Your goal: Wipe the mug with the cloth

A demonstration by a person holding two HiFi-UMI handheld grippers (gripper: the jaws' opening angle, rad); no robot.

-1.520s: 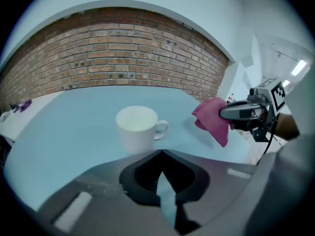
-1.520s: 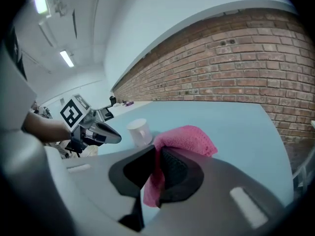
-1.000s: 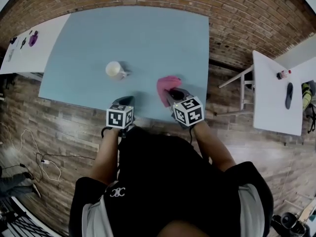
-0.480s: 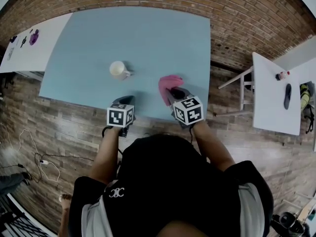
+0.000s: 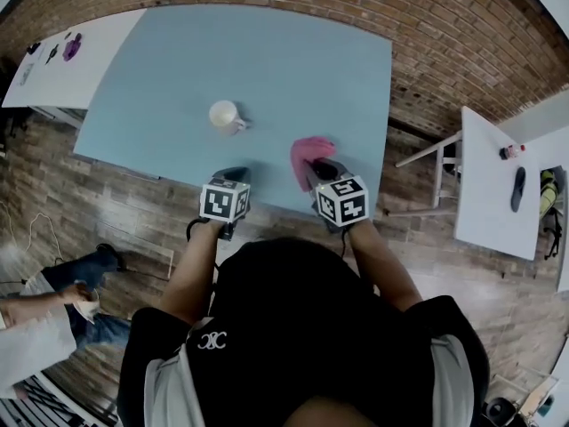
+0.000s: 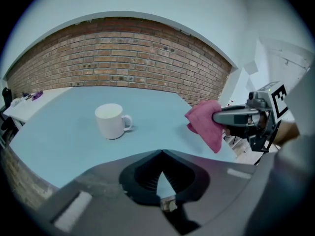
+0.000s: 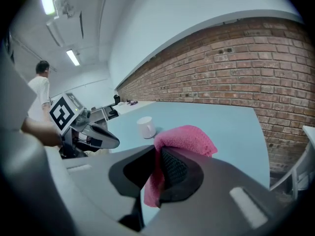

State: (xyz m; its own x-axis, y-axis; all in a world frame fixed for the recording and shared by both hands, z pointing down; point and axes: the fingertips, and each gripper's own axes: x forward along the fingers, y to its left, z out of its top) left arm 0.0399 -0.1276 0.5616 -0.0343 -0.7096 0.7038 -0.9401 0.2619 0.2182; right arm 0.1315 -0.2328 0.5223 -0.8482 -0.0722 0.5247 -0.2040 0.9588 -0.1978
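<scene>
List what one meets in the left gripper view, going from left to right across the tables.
From the left: white side table → white mug → pink cloth → right gripper, shut on that cloth.

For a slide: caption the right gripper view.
Right gripper shut on pink cloth; white mug upright on blue table beyond.

The white mug (image 5: 225,116) stands upright on the blue desk (image 5: 293,52), left of centre, handle pointing right. The pink cloth (image 5: 309,152) hangs bunched from the right tongs (image 7: 158,171), nearer and to the mug's right.
</scene>
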